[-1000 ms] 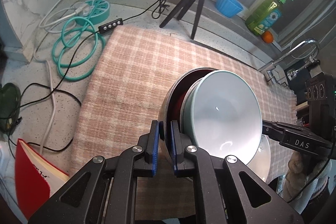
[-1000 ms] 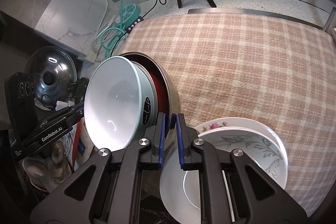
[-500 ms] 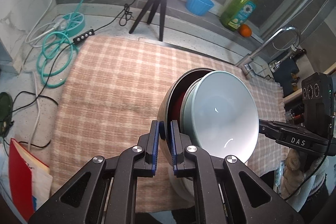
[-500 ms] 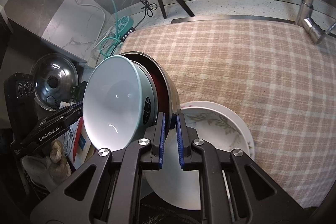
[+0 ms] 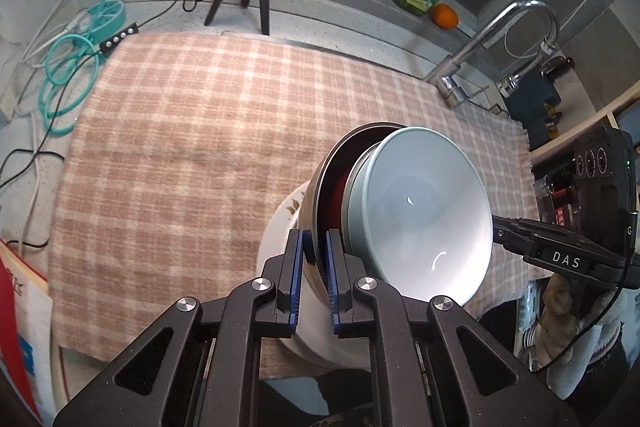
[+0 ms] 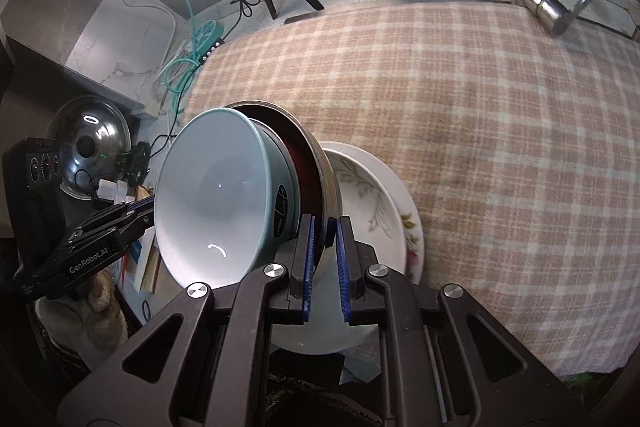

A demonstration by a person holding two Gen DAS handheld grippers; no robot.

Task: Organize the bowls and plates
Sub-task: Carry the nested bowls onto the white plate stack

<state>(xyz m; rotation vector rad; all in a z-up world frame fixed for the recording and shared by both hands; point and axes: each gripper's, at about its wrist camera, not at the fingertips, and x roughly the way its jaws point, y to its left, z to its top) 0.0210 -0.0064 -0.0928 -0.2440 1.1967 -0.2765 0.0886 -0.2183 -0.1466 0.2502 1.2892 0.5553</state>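
Left wrist view: you hold a nested stack of bowls between both tools. The pale blue-green bowl (image 5: 420, 215) sits inside a steel bowl (image 5: 320, 187) with a dark red lining, and the stack is tipped on edge, its opening turned toward 3 o'clock. Judged from this, the bowls are already gathered into one stack. Behind and below the stack, at 7 o'clock from it, lies the white floral plate (image 5: 280, 227) on the checked cloth (image 5: 192, 131) that covers the bench. The remaining step appears to be setting the stack down, probably on that plate. The left gripper (image 5: 315, 267) has its jaws narrowed to a slit and clamped on the rim of the steel bowl. The right gripper (image 5: 500, 227) enters from 3 o'clock at the far edge of the stack; its contact point is hidden here.

Right wrist view: the same stack fills the centre-left, opening turned toward 9 o'clock, with the plate at 4 o'clock from it, partly hidden. You cannot tell whether the stack touches the plate. The right jaws are nearly closed and pinch the steel rim. The left gripper reaches in from 8 o'clock to the opposite edge of the stack. Keep both grips firm; the steel rim looks smooth and may slip.
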